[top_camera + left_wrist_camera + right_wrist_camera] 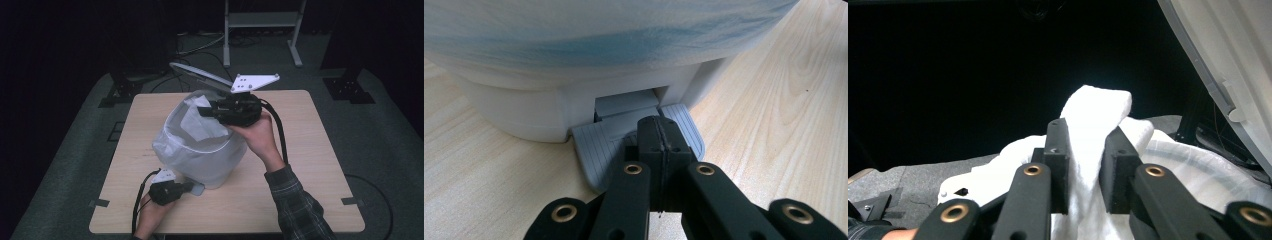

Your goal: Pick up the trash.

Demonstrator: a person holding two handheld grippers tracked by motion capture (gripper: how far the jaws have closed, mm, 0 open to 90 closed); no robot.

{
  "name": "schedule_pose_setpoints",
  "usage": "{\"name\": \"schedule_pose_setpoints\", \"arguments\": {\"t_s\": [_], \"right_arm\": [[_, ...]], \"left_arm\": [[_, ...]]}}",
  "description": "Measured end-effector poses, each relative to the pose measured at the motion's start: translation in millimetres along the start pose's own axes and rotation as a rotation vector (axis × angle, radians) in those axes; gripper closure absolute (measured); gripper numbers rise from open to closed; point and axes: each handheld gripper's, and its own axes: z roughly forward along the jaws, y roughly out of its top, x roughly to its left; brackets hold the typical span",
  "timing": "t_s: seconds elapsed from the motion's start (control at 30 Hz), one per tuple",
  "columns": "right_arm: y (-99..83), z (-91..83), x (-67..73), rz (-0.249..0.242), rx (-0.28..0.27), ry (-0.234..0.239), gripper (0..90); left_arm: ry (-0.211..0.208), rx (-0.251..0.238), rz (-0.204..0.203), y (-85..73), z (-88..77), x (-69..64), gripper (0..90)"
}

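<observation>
A round white plastic pedal bin [210, 165], lined with a thin translucent bag [192, 127], is stood on the pale wood-grain tabletop [300, 165]. The ribbed grey pedal [599, 145] is pressed by the left gripper [658, 131], fingers closed together. A crumpled white tissue [1093, 120] is seen between the right gripper [1087, 150]'s narrowly parted fingers, above the bin's mouth.

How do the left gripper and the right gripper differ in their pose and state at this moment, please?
The left gripper sits low at the table, its jaws shut together and pressing the grey pedal of the bin. The right gripper is raised at the bin's rim, jaws apart around a fold of white bag liner. Whether its pads press the liner is unclear. Both are black, hand-held and trail cables.
</observation>
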Motion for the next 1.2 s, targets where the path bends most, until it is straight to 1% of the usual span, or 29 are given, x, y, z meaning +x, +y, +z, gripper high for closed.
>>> {"name": "schedule_pose_setpoints", "arguments": {"t_s": [0.2,0.3,0.37,0.43,0.5,0.6,0.9,1.2], "right_arm": [[-0.3,-2.3,3.0,-0.008,-0.004,-0.004,67.9],[-0.2,-4.2,3.2,-0.009,-0.011,-0.004,63.2],[0.1,-5.4,3.8,-0.010,-0.012,-0.011,57.4],[0.3,-6.2,4.7,-0.013,-0.010,-0.013,55.9],[0.4,-7.1,5.5,-0.010,-0.014,-0.016,51.6],[0.6,-9.2,5.8,-0.006,-0.018,-0.016,49.4],[-2.8,-18.9,7.3,0.001,-0.019,-0.017,49.4],[-11.7,-35.3,4.0,0.014,-0.021,-0.039,49.5]], "left_arm": [[-0.001,0.000,-0.002,0.0,0.0,0.2,90.0],[-0.002,0.000,-0.003,0.0,0.0,0.3,90.0],[-0.002,0.000,-0.003,0.0,0.0,0.4,90.0],[-0.003,0.000,-0.003,-0.1,-0.1,0.4,90.0],[-0.003,0.000,-0.003,0.0,0.0,0.4,90.0],[-0.002,0.000,-0.004,0.0,0.0,0.3,90.0],[-0.001,0.000,-0.005,-0.1,0.0,0.2,90.0],[-0.002,0.000,-0.006,-0.1,0.0,0.3,90.0]]}}
